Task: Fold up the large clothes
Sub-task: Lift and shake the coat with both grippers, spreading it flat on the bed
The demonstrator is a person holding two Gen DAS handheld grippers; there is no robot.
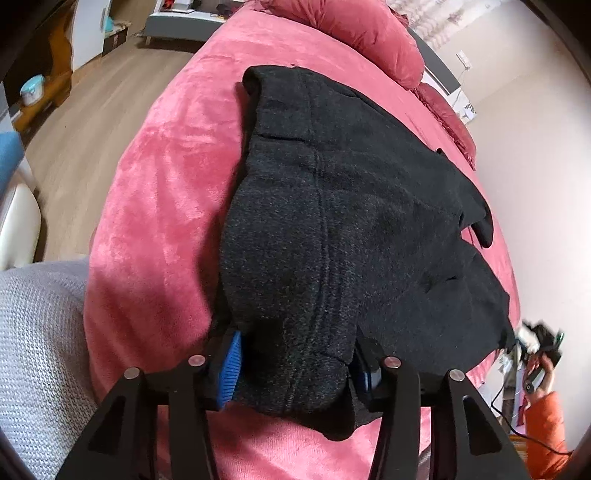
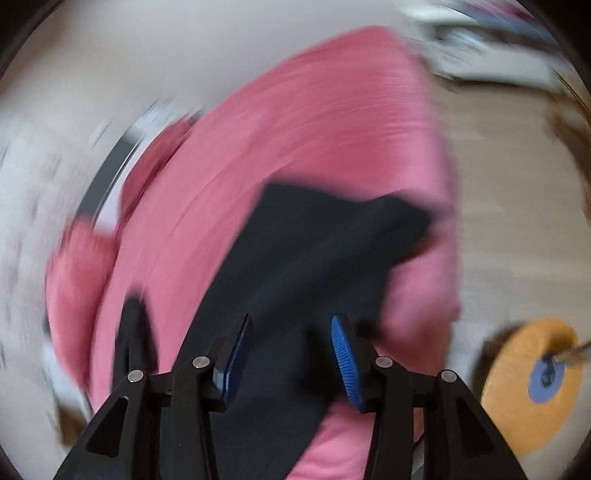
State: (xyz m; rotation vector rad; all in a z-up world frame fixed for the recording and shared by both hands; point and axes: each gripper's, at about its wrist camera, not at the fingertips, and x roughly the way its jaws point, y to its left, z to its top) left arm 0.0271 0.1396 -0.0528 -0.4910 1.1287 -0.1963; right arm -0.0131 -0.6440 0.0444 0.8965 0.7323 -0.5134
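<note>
A large black fleece garment [image 1: 343, 221] lies spread on a pink bed cover [image 1: 159, 206]. My left gripper [image 1: 299, 365] is at its near edge, with a thick fold of the black cloth lying between its blue pads [image 1: 231, 369]; the jaws stand fairly wide around the bunch. In the blurred right wrist view the black garment [image 2: 314, 258] lies on the pink cover [image 2: 332, 122] in front of my right gripper [image 2: 290, 358], whose blue pads [image 2: 345, 363] are apart with nothing clamped between them. That gripper also shows at the far right of the left wrist view [image 1: 539, 350].
A pink pillow [image 1: 354, 33] lies at the head of the bed. A grey knitted cloth [image 1: 37, 350] sits at the left. Wooden floor [image 1: 99, 99] and furniture lie beyond the bed's left side. A round yellow stool [image 2: 532, 384] stands at the right.
</note>
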